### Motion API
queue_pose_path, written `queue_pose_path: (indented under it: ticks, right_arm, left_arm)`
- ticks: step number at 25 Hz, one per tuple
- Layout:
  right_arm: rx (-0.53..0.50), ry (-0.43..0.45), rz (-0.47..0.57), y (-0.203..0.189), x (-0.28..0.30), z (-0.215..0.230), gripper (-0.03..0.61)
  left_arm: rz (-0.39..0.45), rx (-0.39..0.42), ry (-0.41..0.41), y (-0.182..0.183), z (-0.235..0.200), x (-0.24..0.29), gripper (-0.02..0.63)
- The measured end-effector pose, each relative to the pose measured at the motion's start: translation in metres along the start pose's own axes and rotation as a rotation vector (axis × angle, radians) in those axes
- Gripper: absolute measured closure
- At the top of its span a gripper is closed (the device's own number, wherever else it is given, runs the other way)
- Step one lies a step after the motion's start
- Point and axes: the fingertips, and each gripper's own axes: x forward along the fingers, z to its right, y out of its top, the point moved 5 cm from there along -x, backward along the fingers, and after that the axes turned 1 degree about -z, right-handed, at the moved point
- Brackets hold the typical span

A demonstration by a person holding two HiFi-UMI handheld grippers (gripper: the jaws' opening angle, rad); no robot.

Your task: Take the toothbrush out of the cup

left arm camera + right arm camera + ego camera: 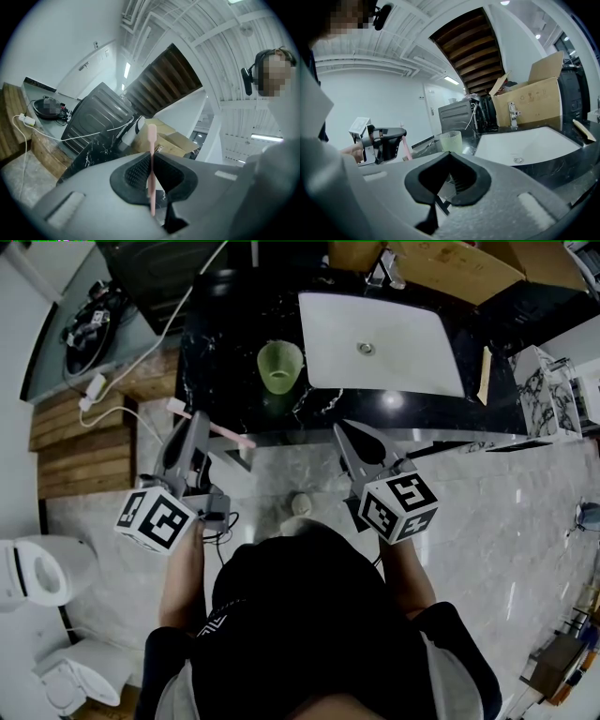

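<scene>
The left tongs (199,420) are pinching the pink toothbrush (230,434) tight near its middle. The toothbrush is out of the cup (280,366). It is hanging in the air, just in front of the edge of the black worktop (225,324). It is lying sideways across the tongs, with one end sticking out on each side. It is sitting to the left of the cup and nearer to the person, and it is not touching the cup.

The green cup is standing upright on the worktop, just beside the left side of the white sink (384,348). A tap (394,270) is standing behind the sink, and a brown box (459,268) is sitting behind the tap.

The right tongs (343,430) are pressed together and are not holding anything. They are hanging in front of the worktop, below the sink, well apart from the left tongs. The worktop edge is lying between both tongs and the cup.

A dark machine (155,273) is sitting to the left of the worktop. A white plug (94,387) on a cable is lying near some wooden boards (75,442). A white toilet (28,568) is standing on the pale floor (487,521) at the far left.
</scene>
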Motion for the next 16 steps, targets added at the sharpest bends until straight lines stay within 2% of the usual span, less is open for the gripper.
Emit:
queue_pose_path:
  ticks: [16]
  right_arm:
    - [-0.050,0.062,-0.005,0.013,0.009,0.000,0.577]
  left_arm:
    - [0.047,-0.007,-0.038,0.011,0.014,0.011,0.578]
